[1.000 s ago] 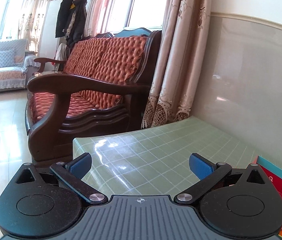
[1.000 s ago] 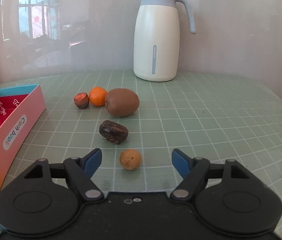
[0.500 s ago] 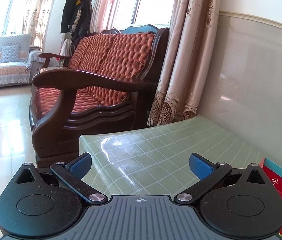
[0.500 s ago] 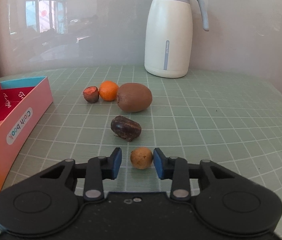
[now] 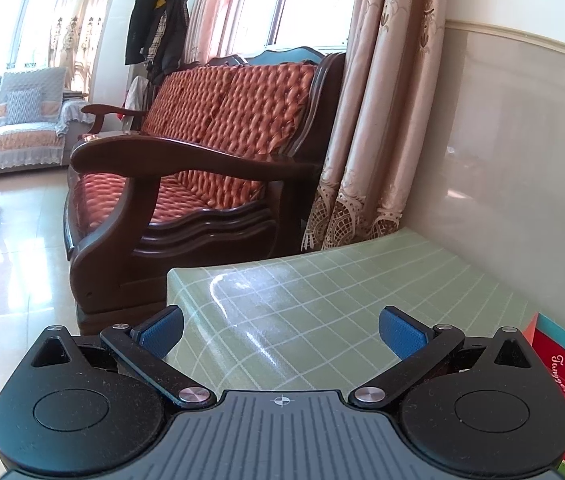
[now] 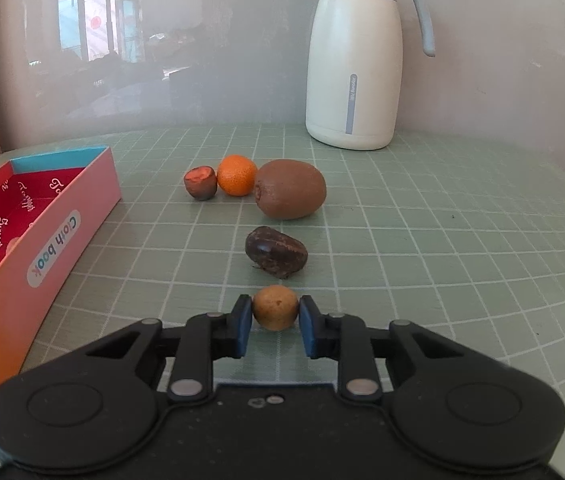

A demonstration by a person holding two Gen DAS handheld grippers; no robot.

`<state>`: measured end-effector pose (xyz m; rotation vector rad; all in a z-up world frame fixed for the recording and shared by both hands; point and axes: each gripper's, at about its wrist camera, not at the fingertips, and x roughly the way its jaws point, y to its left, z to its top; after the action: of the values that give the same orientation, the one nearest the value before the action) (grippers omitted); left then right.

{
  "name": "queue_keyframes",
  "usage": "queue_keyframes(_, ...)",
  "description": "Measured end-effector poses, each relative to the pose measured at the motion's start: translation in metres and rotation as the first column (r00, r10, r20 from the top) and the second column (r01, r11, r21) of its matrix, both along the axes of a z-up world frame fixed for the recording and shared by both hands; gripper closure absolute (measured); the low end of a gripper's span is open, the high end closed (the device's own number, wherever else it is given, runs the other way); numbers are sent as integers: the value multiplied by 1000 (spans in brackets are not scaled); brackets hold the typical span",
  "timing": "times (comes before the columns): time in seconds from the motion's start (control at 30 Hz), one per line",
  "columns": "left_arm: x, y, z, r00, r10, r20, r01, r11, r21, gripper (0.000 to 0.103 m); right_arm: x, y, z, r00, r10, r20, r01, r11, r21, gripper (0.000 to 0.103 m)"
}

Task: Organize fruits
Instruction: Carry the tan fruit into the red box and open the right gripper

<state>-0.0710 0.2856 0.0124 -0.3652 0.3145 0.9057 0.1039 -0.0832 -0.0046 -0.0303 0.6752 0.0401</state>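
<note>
Pads of the right gripper [image 6: 275,314] clamp the small tan fruit [image 6: 275,307] on the near table — lift straight up, clear of the dark fruit [image 6: 276,252] just beyond, then carry left to the box [image 6: 52,240]; left gripper [image 5: 281,332] gapes empty.

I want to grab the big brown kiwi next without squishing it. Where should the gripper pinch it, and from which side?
Pinch the kiwi across its narrow middle, coming from the front, over the dark fruit. It lies lengthwise left to right, so the ends are too far apart. The orange touches its left end, so keep the pads off that side.
</note>
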Motion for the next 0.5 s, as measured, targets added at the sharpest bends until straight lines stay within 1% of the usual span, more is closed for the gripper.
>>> queue_keyframes(0.07,1,0,-1,1000,-1,-3,1,1000,-1,0,-2,4,3,1000,10,20,-10,1000,-9,79)
queue_keyframes(0.27,2,-2,-1,1000,-8,-14,9,1000,3,0,-10,19,14,995,69,76,-70,998,1,79)
queue_keyframes(0.5,2,-3,-1,1000,-5,-24,5,1000,15,0,-19,49,26,977,169,128,-168,986,-17,79)
